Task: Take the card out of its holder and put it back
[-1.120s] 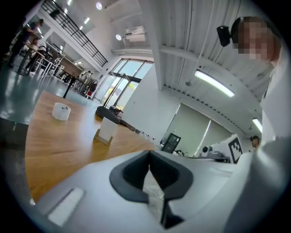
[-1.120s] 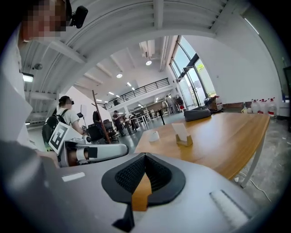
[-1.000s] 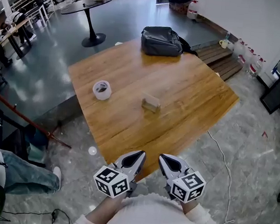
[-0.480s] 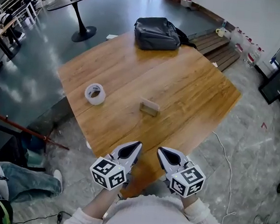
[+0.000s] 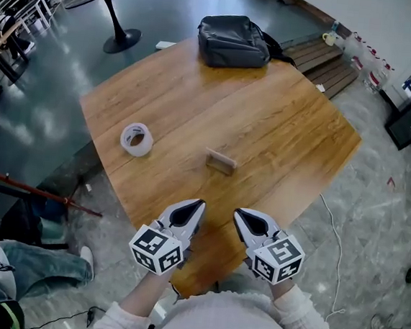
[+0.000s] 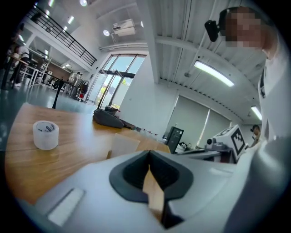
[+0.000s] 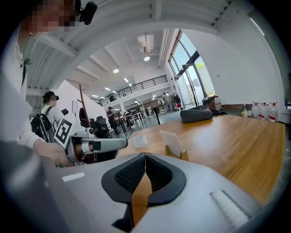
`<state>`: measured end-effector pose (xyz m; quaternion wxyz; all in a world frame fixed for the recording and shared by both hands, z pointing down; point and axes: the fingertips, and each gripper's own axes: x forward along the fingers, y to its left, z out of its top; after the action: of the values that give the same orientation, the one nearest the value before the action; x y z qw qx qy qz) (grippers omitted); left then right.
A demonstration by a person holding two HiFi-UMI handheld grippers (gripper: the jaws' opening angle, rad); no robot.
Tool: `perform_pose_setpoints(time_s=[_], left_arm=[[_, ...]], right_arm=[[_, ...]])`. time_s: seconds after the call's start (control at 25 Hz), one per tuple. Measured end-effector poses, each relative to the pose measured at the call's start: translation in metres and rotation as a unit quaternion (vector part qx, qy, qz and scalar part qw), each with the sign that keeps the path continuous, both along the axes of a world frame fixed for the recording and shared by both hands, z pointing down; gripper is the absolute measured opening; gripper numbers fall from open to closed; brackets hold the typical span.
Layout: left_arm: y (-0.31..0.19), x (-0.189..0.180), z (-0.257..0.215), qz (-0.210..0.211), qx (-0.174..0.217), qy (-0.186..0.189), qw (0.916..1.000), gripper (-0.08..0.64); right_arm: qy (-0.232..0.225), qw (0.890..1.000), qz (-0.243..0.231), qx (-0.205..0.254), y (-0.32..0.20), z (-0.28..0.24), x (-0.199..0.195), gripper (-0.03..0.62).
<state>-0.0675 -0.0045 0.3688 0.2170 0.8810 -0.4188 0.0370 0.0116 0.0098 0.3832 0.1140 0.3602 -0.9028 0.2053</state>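
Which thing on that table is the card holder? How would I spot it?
Find the wooden table. Near its middle, this side of the dark bag, sits the card holder. Unlike the round white tape roll to its left, it is a small wooden block with a pale card standing in it.

Readable text: none in any view.
Left cube [image 5: 155, 249]: on the left gripper [image 5: 199, 206]. Its faces carry black-and-white square marker patterns made of blocks, not letters or digits.
Right cube [image 5: 277, 259]: on the right gripper [image 5: 238, 213]. It has markers of the same kind, with a different pattern on each visible face.
Card [image 7: 171, 140]: its pale face is turned toward the right gripper view. No print on it can be read.
Tape roll [image 6: 45, 134]: dark marks on the inner core, too small to read.
Bottles [image 7: 263, 112]: any labels are too small to read.
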Motion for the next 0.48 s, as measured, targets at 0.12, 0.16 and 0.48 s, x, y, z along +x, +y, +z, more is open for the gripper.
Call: perform_pose_setpoints(time_s=[0.12,0.16,0.48], left_arm=[[-0.015,0.000,0.006,0.013,0.009,-0.018,0.9997,0.009],[-0.020,0.000,0.009,0.017,0.011,-0.023,0.9995,0.009],[-0.060,-0.006,0.032,0.016,0.012,-0.055,0.9983,0.014]], right_arm=[[0.003,1.000,-0.001,0.000,-0.016,0.005,-0.001,0.009],[0.004,1.000,-0.002,0.000,-0.021,0.007,-0.001,0.015],[0.031,0.999,-0.021,0.006,-0.059,0.028,-0.004,0.032]])
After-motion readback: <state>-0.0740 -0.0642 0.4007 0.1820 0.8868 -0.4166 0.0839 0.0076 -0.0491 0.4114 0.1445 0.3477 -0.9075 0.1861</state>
